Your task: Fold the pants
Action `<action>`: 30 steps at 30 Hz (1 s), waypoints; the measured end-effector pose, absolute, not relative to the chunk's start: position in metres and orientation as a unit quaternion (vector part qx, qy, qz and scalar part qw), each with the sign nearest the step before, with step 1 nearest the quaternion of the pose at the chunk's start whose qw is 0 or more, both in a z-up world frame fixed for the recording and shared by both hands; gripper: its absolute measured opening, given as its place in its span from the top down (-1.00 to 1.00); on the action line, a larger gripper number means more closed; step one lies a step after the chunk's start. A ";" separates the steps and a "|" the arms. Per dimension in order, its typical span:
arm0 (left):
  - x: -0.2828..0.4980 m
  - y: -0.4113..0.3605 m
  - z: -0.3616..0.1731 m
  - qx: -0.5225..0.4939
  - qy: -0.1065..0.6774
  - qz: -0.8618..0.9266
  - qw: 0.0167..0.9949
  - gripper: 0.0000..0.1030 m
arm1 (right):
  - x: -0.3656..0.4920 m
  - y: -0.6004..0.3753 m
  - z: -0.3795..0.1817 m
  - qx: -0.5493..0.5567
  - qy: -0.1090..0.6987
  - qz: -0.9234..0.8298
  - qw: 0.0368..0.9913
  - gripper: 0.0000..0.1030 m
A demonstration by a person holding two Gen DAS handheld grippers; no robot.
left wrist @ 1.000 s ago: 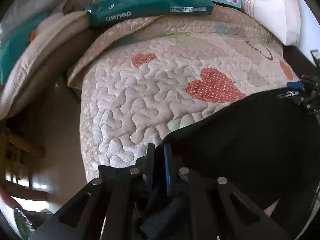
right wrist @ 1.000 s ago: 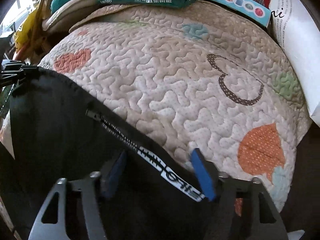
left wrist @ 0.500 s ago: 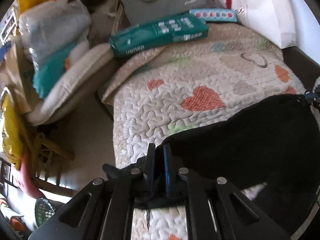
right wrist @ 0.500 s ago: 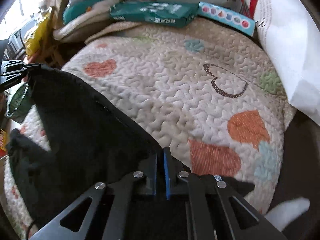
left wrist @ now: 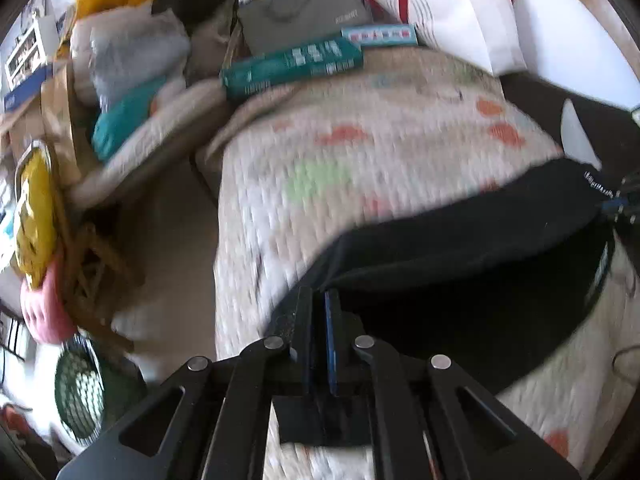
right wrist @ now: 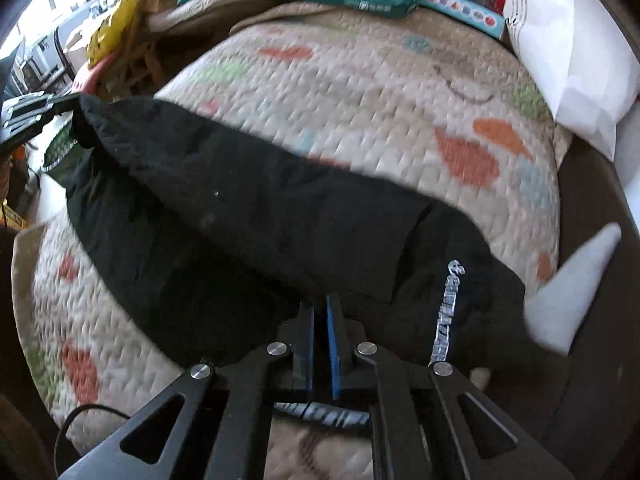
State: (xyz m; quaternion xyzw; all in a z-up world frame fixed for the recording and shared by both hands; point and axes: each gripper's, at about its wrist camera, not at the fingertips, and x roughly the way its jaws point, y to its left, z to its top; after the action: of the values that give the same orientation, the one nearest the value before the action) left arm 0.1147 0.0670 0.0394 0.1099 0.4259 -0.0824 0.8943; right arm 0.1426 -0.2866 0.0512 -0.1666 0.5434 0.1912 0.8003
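Note:
Black pants (left wrist: 480, 264) with white lettering hang stretched between my two grippers above a quilted bed cover (left wrist: 360, 152). My left gripper (left wrist: 318, 300) is shut on one end of the waist edge. My right gripper (right wrist: 320, 304) is shut on the other end, next to the white lettering (right wrist: 448, 312). In the right wrist view the pants (right wrist: 240, 200) span across to the left gripper (right wrist: 36, 116) at the far left edge. The lower part of the pants droops onto the quilt.
A green package (left wrist: 292, 66), a blue box (left wrist: 378, 35) and a white pillow (left wrist: 452, 12) lie at the bed's far end. Piled cushions and bags (left wrist: 120, 80) stand left of the bed. A white object (right wrist: 572, 284) lies at the bed's right edge.
My right gripper closed on the pants' waist edge. Both grippers rose and pulled back, lifting the pants off the quilt and stretching them between them.

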 end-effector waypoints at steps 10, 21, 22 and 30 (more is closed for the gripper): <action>0.058 0.117 -0.020 0.075 0.485 -0.023 0.871 0.90 | 0.090 -0.267 0.014 -0.178 0.595 0.163 0.766 0.74; 0.074 0.155 0.006 -0.100 0.460 -0.012 0.882 0.55 | 0.089 -0.295 0.053 -0.108 0.550 0.096 0.823 -0.66; 0.079 0.152 0.006 -0.110 0.464 -0.020 0.879 0.54 | 0.090 -0.289 0.053 -0.114 0.547 0.100 0.823 -0.66; 0.110 0.117 -0.016 -0.179 0.505 -0.094 0.839 0.12 | 0.098 -0.286 0.067 -0.058 0.531 0.101 0.839 -0.63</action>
State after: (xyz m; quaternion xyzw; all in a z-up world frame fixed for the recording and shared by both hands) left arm 0.1099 0.1170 -0.0156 -0.1792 0.5052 -0.0944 0.8389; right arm 0.0979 -0.2857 0.0666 -0.0582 0.5314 0.1010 0.8391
